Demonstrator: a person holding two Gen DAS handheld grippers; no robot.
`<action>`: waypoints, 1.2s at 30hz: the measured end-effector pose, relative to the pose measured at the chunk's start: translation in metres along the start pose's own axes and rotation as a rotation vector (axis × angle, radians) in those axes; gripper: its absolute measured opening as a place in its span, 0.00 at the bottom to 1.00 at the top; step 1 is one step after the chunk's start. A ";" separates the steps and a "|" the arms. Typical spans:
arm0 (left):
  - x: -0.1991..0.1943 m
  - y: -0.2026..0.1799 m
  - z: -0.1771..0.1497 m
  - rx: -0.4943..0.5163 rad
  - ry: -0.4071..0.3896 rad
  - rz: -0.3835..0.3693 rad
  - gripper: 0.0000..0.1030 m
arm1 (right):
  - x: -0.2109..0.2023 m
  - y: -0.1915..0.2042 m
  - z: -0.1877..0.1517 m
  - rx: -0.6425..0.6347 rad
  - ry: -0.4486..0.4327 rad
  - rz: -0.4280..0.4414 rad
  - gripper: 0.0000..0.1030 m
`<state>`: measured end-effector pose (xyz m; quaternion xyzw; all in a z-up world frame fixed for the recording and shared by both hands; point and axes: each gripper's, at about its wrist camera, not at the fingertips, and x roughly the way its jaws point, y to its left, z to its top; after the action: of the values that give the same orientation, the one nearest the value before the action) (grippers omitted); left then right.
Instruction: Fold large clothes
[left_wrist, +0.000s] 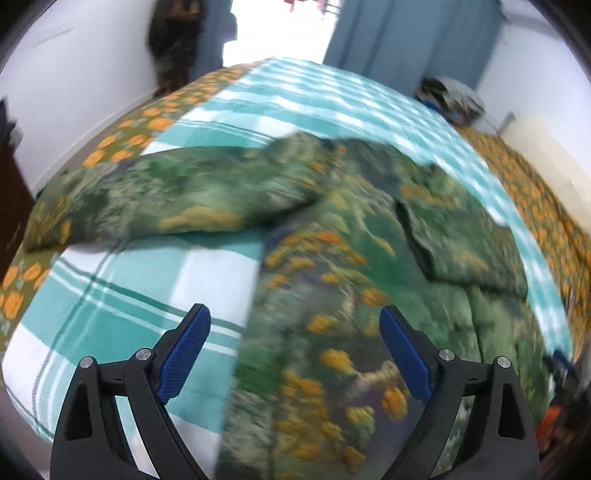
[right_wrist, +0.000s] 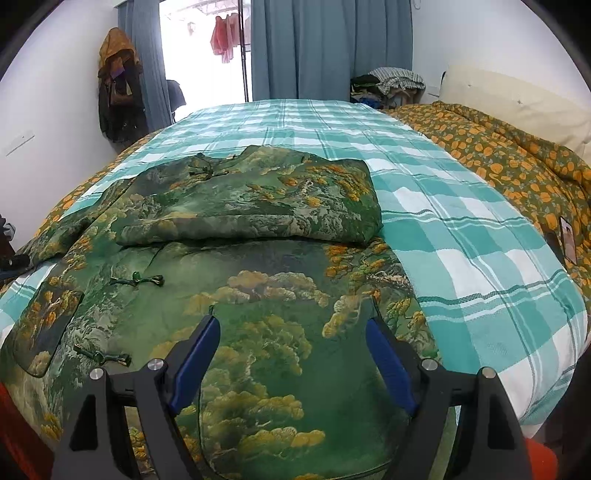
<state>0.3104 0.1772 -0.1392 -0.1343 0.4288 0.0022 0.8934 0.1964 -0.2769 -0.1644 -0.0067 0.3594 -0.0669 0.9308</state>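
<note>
Left wrist view is motion-blurred: print detail on the garment is smeared and the dark shape by the far wall can't be identified. In both views the near hem is cut off behind the gripper bodies.

Bed (right_wrist: 461, 229) fills most of the room, covered with a teal-and-white checked sheet (right_wrist: 424, 192); an olive bedspread with orange flowers (right_wrist: 517, 162) shows along both sides. Blue curtains (right_wrist: 325, 48) at the far end, laundry hanging outside the bright opening. A heap of clothes (right_wrist: 391, 83) sits by the far right corner, contents unreadable.

Green landscape-print jacket (right_wrist: 266, 295) lies flat on the sheet, knot-button front up. One sleeve (right_wrist: 258, 199) is folded across the chest. In the left view the other sleeve (left_wrist: 155, 195) stretches out sideways over the sheet toward the bed edge. Patch pocket (right_wrist: 40, 325) near the lower left of the right view.

Left gripper (left_wrist: 295, 354): jaws wide apart, nothing between the blue pads, above the jacket's edge; contact not visible.
Right gripper (right_wrist: 291, 354): jaws wide apart, empty, over the jacket's lower front.
</note>
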 end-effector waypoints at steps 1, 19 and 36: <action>0.001 0.008 0.003 -0.036 -0.007 -0.003 0.90 | -0.001 0.002 0.000 -0.009 -0.003 -0.001 0.81; 0.093 0.220 0.066 -0.809 -0.095 0.083 0.87 | 0.006 0.007 -0.005 -0.020 0.010 -0.020 0.81; 0.015 0.067 0.153 -0.129 -0.286 0.173 0.10 | 0.006 0.015 -0.009 -0.020 -0.014 0.043 0.81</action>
<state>0.4287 0.2771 -0.0752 -0.1521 0.3061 0.1256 0.9313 0.1968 -0.2626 -0.1759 -0.0088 0.3533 -0.0431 0.9345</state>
